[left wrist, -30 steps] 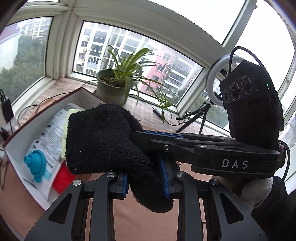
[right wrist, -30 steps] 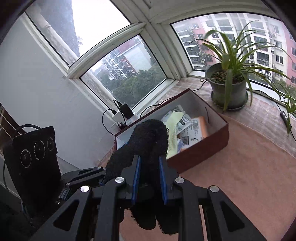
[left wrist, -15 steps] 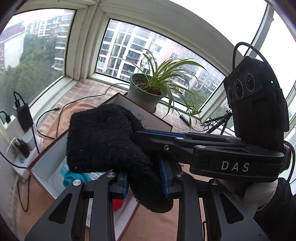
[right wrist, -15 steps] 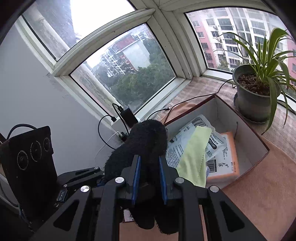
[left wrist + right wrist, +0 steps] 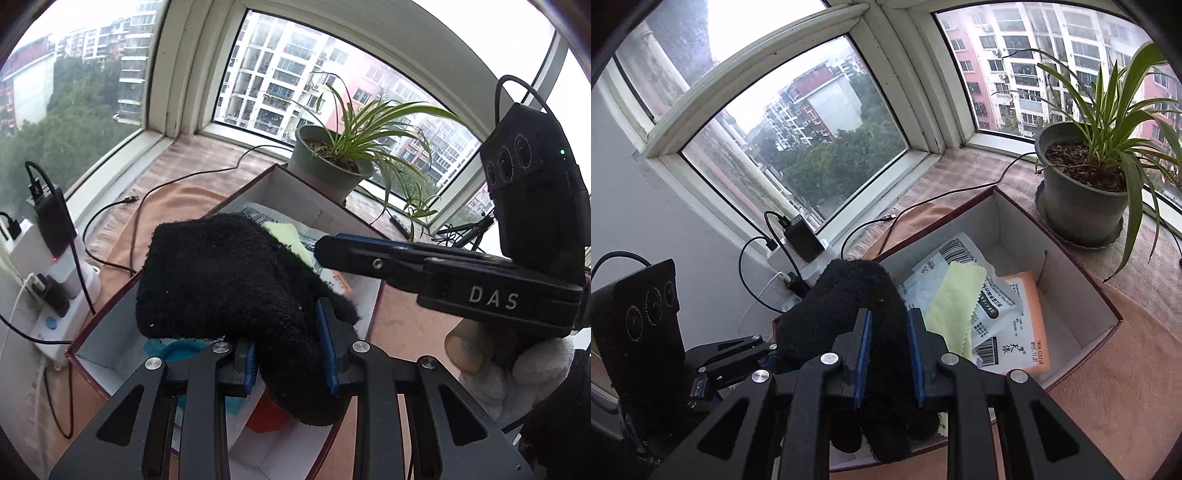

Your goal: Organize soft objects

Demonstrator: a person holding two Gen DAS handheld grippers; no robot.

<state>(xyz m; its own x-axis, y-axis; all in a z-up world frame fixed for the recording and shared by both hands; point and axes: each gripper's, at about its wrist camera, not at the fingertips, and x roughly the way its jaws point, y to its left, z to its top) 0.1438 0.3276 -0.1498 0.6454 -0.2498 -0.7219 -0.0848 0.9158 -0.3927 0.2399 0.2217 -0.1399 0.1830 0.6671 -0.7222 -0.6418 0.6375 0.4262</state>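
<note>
Clamping the black fuzzy sock [image 5: 229, 280] from both ends – left gripper [image 5: 290, 350] and right gripper [image 5: 888, 354] – it hangs over the open box [image 5: 1082, 291], hiding packets; potted plant [image 5: 1082, 199] at 2 o'clock beyond.

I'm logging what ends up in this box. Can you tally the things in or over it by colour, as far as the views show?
Black: 1, the sock that both grippers, left and right, hold over the box
Yellow: 1, the cloth
White: 2, the printed bags
Orange: 1, the packet
Teal: 1, partly hidden item
Red: 1, partly hidden item
Total: 7
</note>
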